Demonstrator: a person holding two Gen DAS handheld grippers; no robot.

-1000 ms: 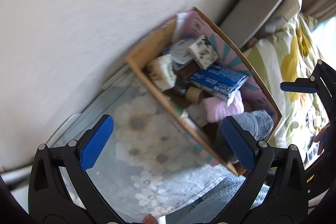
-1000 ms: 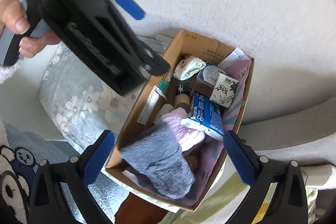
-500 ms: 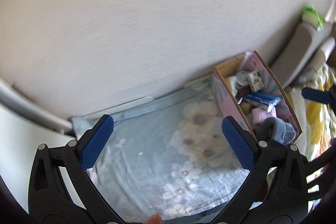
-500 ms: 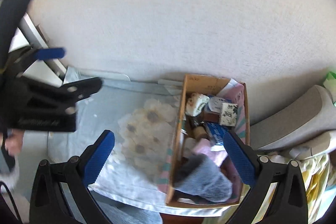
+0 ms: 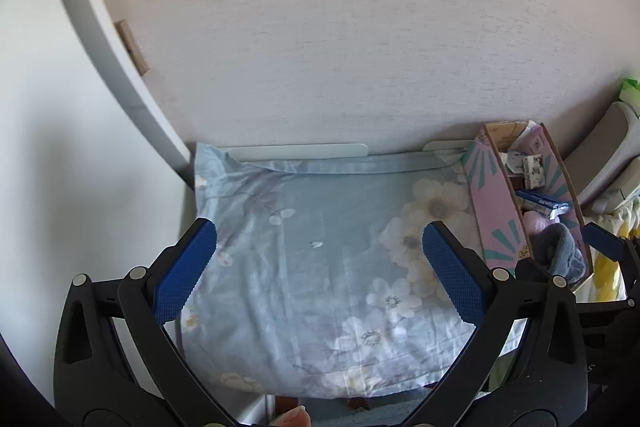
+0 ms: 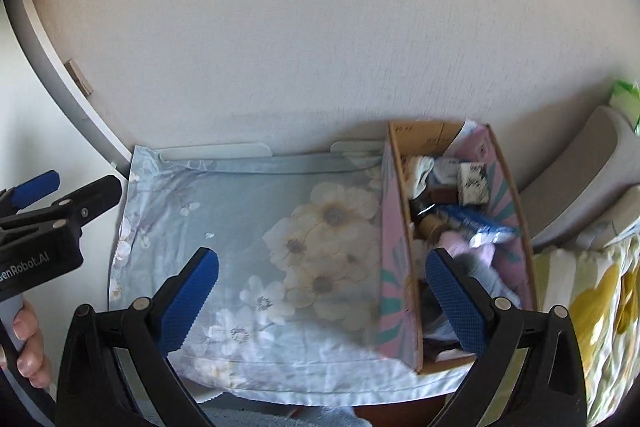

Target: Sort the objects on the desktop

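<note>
A cardboard box [image 6: 394, 235] with pink patterned sides stands at the right end of a desk covered by a pale blue floral cloth [image 6: 248, 227]. It holds a blue packet [image 6: 474, 221], a black-and-white tissue pack [image 6: 472, 183], a pink item [image 6: 454, 243], a grey sock [image 6: 486, 277] and more. In the left wrist view the box [image 5: 494, 203] is far right. My left gripper [image 5: 320, 269] is open and empty above the cloth. My right gripper [image 6: 322, 289] is open and empty, near the box's front.
A white wall stands behind the desk. A grey cushioned seat [image 6: 580, 163] and a yellow-flowered bedspread [image 6: 592, 307] lie to the right. The left gripper's body [image 6: 44, 223] shows at the left edge of the right wrist view.
Both grippers have pulled back and up from the box. The left one has swung left over the cloth. Both stay open and empty.
</note>
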